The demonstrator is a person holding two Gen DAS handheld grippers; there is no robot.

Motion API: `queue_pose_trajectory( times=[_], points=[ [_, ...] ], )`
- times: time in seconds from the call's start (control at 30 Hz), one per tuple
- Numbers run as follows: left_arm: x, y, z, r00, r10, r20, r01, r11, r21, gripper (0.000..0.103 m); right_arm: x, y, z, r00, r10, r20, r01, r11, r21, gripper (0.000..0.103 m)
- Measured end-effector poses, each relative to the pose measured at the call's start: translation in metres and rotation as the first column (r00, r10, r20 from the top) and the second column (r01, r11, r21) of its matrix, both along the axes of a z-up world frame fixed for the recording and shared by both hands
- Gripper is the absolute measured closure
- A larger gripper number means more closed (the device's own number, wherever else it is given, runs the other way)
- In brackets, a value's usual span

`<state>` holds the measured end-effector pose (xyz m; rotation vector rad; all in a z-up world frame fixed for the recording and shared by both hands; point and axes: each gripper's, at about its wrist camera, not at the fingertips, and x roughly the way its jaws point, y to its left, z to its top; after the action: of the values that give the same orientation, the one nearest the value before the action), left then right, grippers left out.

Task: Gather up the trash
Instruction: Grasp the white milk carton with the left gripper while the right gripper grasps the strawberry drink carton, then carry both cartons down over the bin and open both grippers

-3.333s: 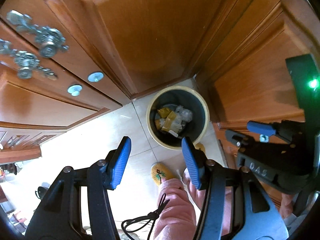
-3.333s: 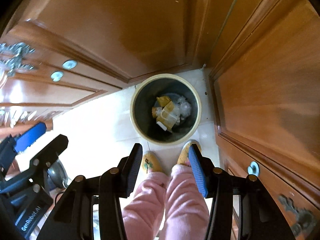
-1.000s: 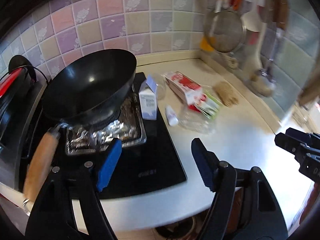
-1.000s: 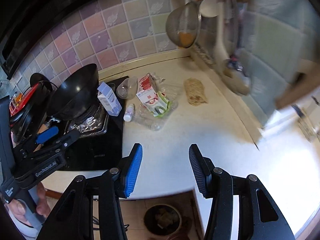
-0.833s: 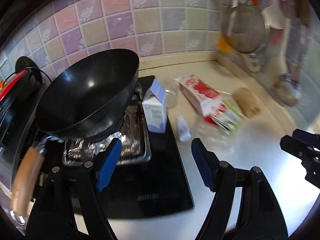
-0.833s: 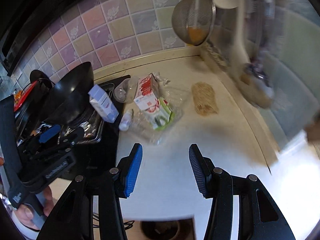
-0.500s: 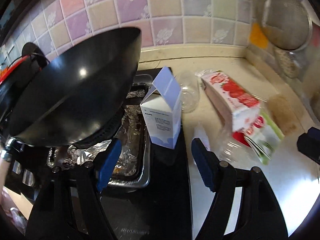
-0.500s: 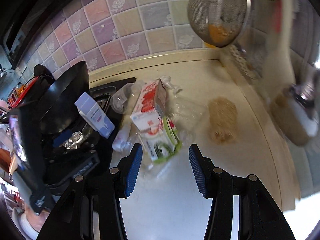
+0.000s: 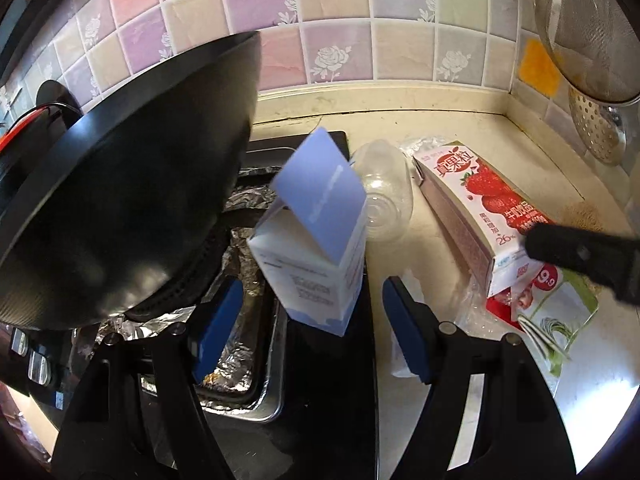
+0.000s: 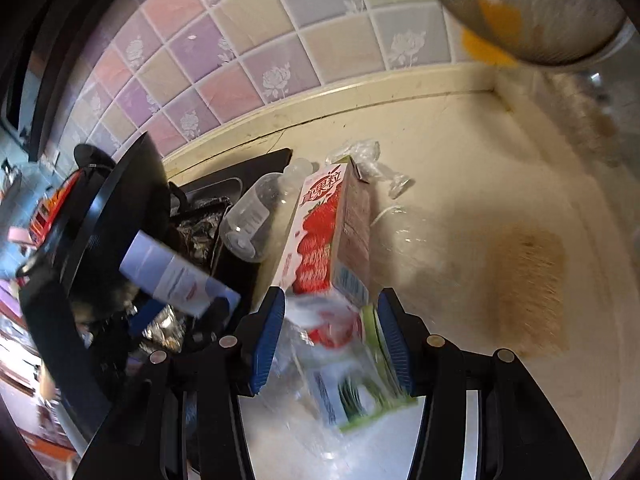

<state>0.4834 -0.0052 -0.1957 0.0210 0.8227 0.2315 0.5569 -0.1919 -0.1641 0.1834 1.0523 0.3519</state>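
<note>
A blue and white milk carton point(image 9: 316, 240) stands upright at the hob's right edge. My left gripper point(image 9: 308, 332) is open, its fingers either side of the carton's base. A red strawberry carton point(image 9: 484, 208) lies on the counter to the right, on a green and white packet point(image 9: 560, 320) in clear wrap. A clear plastic bottle point(image 9: 384, 196) lies behind. My right gripper point(image 10: 332, 340) is open, its fingers around the near end of the strawberry carton point(image 10: 328, 240) and packet point(image 10: 356, 392). The milk carton point(image 10: 176, 276) shows to its left.
A black wok point(image 9: 120, 216) sits on the foil-lined hob point(image 9: 240, 344) at the left. A tan scrubbing pad point(image 10: 528, 292) lies on the cream counter point(image 10: 460, 160) at right. A metal strainer point(image 9: 584, 32) hangs on the tiled wall.
Both grippers rose from the floor bin to the counter and closed in: the left onto the milk carton, the right onto the strawberry carton and packet. Both stayed open.
</note>
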Motion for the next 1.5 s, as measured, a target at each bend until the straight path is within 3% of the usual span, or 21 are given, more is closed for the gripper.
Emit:
queue_pose_trajectory(
  times=[0.07,0.33,0.43,0.47,0.57,0.9,1.2,1.5],
  points=[
    [0.003,-0.002,0.001,1.0,-0.006,0.003,0.006,1.0,-0.003,0.033,0.012,-0.001,-0.007,0.999,-0.012,-0.039,0.014,0.999,0.045,0.048],
    [0.006,-0.003,0.01,0.999,-0.017,0.034,0.017,1.0,-0.007,0.035,0.04,-0.007,-0.033,0.989,-0.035,-0.144,0.061,0.982,0.181,0.047],
    [0.005,-0.003,0.011,0.999,-0.017,0.032,0.018,1.0,-0.017,0.06,0.044,-0.01,-0.039,0.987,-0.046,-0.155,0.08,0.972,0.22,0.051],
    [0.005,-0.003,0.011,0.999,-0.021,0.028,0.021,1.0,-0.022,0.065,0.044,-0.01,-0.039,0.988,-0.046,-0.15,0.078,0.972,0.222,0.054],
    [0.001,-0.002,0.014,0.999,-0.02,0.039,0.021,1.0,-0.021,0.066,0.039,-0.009,-0.032,0.993,-0.044,-0.105,0.065,0.975,0.211,0.059],
    [-0.022,-0.009,0.034,0.995,-0.057,0.087,0.057,0.998,0.0,0.069,0.003,-0.007,0.007,0.996,-0.07,0.056,0.062,0.988,0.144,0.063],
    [-0.063,-0.007,0.073,0.987,-0.089,0.133,0.095,0.995,-0.036,0.07,-0.061,-0.015,0.068,0.98,-0.1,0.171,0.077,0.988,0.136,0.063],
    [-0.151,0.002,0.118,0.969,-0.176,0.173,0.193,0.977,-0.085,0.07,-0.188,-0.035,0.108,0.954,-0.164,0.249,0.128,0.979,0.156,0.063]
  ],
)
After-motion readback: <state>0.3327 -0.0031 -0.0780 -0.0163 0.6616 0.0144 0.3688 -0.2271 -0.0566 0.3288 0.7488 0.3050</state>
